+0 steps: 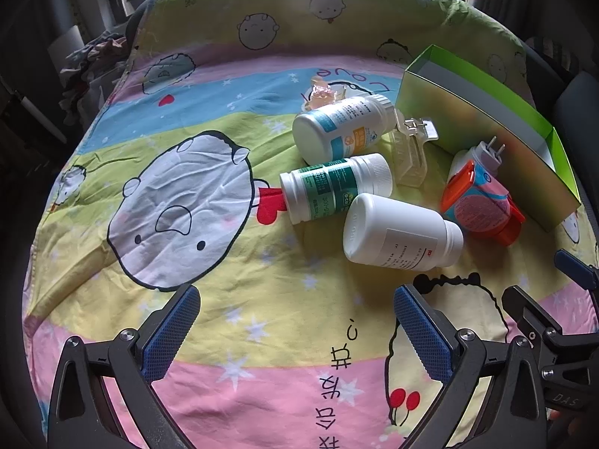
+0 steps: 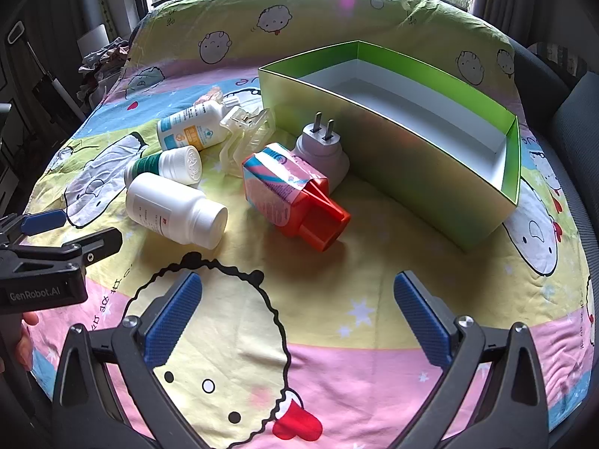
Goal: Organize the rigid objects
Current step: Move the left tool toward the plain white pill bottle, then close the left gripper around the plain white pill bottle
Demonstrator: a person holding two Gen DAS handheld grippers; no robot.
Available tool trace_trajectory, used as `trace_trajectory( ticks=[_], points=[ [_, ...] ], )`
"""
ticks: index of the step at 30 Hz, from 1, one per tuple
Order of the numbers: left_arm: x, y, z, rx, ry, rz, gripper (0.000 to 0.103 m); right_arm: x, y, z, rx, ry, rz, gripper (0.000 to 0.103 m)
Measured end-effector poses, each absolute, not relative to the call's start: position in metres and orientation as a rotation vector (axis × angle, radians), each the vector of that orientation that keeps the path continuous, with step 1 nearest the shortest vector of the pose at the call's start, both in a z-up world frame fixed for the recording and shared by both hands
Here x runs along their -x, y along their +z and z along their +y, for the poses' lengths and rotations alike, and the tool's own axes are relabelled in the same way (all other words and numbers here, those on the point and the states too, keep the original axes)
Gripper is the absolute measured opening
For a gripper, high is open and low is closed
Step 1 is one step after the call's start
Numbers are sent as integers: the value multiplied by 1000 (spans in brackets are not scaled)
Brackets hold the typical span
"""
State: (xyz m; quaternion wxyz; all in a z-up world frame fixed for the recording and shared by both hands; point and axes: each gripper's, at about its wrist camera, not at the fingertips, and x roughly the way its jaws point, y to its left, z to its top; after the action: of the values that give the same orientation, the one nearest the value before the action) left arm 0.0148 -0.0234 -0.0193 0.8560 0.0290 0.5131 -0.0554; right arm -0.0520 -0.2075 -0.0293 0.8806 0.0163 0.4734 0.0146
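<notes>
Three white pill bottles lie on a cartoon bedsheet: a plain one (image 1: 402, 234) (image 2: 176, 211), a green-labelled one (image 1: 335, 187) (image 2: 164, 166) and a teal-and-orange-labelled one (image 1: 342, 127) (image 2: 191, 129). An orange and pink plug-in refill (image 1: 479, 205) (image 2: 292, 196) lies on a white plug adapter (image 1: 483, 153) (image 2: 324, 146). A clear hair clip (image 1: 410, 149) (image 2: 245, 133) lies between them. An open green box (image 1: 483, 119) (image 2: 389, 149) stands empty to the right. My left gripper (image 1: 295, 314) is open and empty, short of the bottles. My right gripper (image 2: 297, 299) is open and empty, short of the refill.
A small clear wrapped item (image 1: 324, 91) (image 2: 213, 93) lies behind the bottles. The other gripper shows at the right edge of the left wrist view (image 1: 554, 321) and at the left edge of the right wrist view (image 2: 45, 258). Clothes (image 1: 93, 60) are piled beyond the sheet's far left.
</notes>
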Motion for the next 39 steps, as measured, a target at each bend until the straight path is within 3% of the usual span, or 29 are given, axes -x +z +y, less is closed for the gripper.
trace_trajectory(
  ticks=[39],
  points=[
    [-38,-26,-30,-26,-273,1084,103,47,-42,-198,-89,114,1002,99]
  ],
)
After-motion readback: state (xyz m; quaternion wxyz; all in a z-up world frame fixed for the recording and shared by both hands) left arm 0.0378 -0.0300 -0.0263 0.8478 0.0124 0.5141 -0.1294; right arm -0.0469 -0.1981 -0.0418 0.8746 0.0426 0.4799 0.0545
